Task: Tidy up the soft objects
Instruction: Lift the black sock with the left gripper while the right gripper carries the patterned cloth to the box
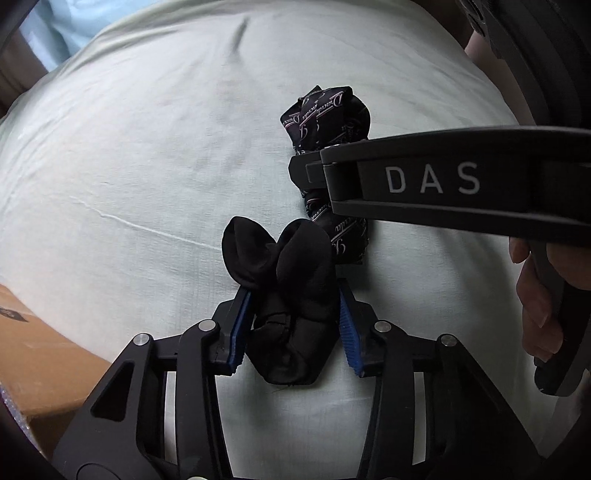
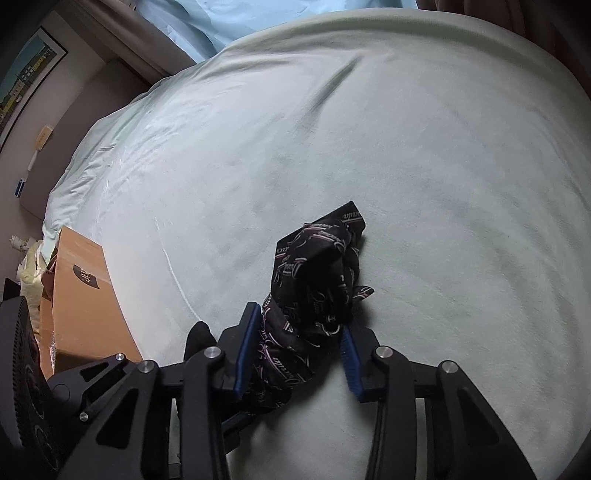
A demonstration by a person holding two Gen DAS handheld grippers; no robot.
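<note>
A bunched plain black sock (image 1: 295,266) lies on the pale green bed sheet (image 1: 147,147). My left gripper (image 1: 293,295) is shut on it, both blue pads (image 1: 240,325) pressing its sides. Just beyond it lies a black cloth with white and pink script print (image 1: 325,114). The right gripper (image 1: 306,173) reaches in from the right and clamps the cloth's middle. In the right wrist view the printed cloth (image 2: 317,266) stands bunched between the pads of my right gripper (image 2: 299,321), which is shut on it. The black sock (image 2: 197,339) peeks out at the left.
A brown cardboard box (image 1: 33,343) stands at the bed's near left edge (image 2: 81,295). A person's hand (image 1: 535,295) holds the right gripper's handle. A light blue pillow (image 2: 207,22) lies at the far end. A framed picture (image 2: 26,81) hangs on the left wall.
</note>
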